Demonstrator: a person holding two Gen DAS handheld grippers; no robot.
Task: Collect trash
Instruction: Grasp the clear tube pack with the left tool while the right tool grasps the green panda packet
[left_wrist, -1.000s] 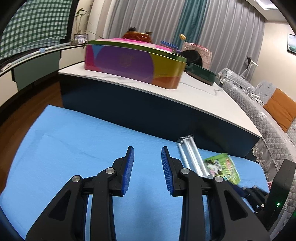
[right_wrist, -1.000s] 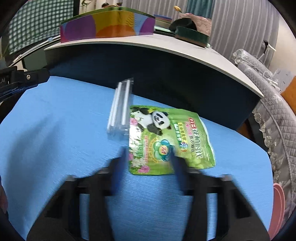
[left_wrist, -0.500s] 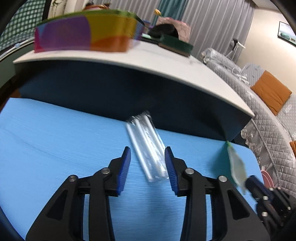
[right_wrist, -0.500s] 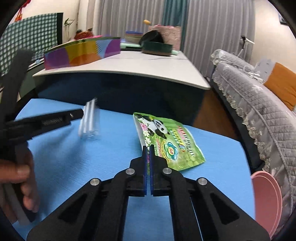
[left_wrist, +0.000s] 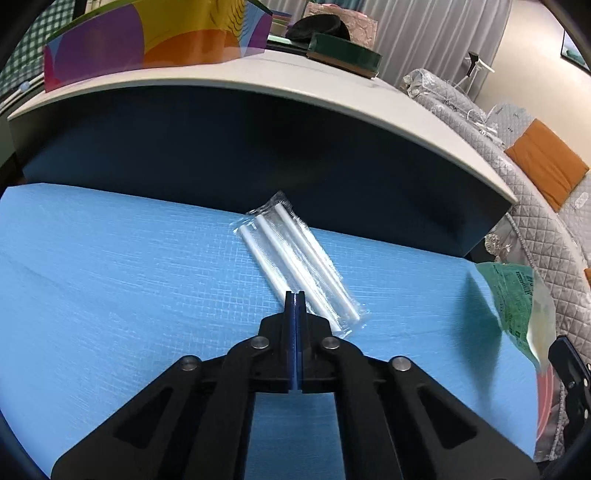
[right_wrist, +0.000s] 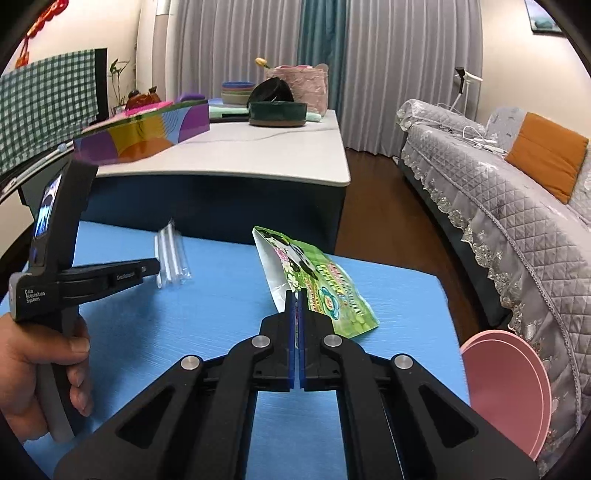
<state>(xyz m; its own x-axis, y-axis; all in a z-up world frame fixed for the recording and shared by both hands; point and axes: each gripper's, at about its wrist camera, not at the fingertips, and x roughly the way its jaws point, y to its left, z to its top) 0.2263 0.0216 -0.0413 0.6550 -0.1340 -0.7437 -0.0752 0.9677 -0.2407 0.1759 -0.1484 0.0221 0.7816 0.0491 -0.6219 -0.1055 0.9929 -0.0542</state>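
A clear packet of white straws (left_wrist: 299, 258) lies on the blue cloth (left_wrist: 110, 277). My left gripper (left_wrist: 295, 295) is shut, its tips pinched on the packet's near left edge. The right wrist view shows that gripper (right_wrist: 157, 264) from the side, touching the straw packet (right_wrist: 171, 254), with a hand (right_wrist: 37, 369) on its handle. My right gripper (right_wrist: 295, 293) is shut on the lower edge of a green panda snack pouch (right_wrist: 317, 273). It holds the pouch tilted up off the cloth. The raised pouch (left_wrist: 517, 295) also shows at the right of the left wrist view.
Just behind the cloth stands a dark, white-topped table (right_wrist: 258, 147) with a colourful box (right_wrist: 147, 133) and dark bowls. A pink round plate (right_wrist: 506, 387) sits past the cloth's right edge. A grey quilted sofa (right_wrist: 498, 177) with an orange cushion runs along the right.
My left gripper came forward and down to the straw packet and its jaws closed there. My right gripper closed on the panda pouch and raised it, so the pouch now tilts up off the cloth.
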